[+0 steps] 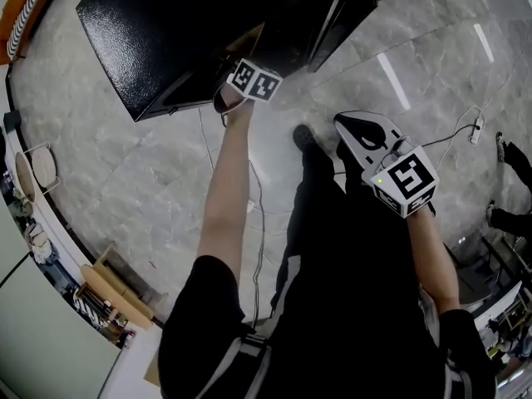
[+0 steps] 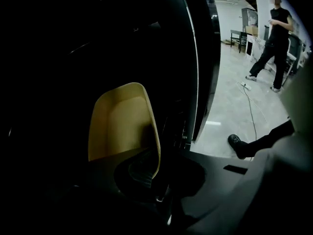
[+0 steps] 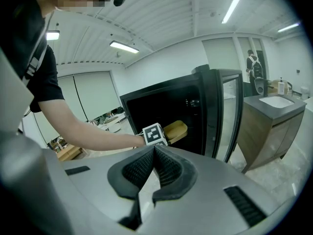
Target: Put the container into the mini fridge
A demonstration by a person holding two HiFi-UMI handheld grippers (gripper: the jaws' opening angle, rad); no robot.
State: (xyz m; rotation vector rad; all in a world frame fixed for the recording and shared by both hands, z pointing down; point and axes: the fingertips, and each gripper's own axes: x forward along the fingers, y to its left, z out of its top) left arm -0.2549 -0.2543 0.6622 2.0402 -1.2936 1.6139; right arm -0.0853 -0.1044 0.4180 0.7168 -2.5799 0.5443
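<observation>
Grey marble floor (image 1: 125,181), black mini fridge (image 1: 166,40) with its door open | tan container (image 2: 120,121) is inside the fridge; looks light, stiff, thin-walled, probably a bit slick | left gripper (image 2: 155,173) fingers (image 2: 139,168) nearly closed, pinching its rim; decent spot imo | right gripper (image 3: 152,153) closed on nothing

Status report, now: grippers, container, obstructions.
Left gripper shut on container rim. Right gripper shut, empty, held back. Container at mini fridge opening, door open. Interior dark; no obstruction seen.

Too-dark mini fridge (image 2: 58,58) interior; container (image 2: 122,121) base behind left claw (image 2: 155,177).
</observation>
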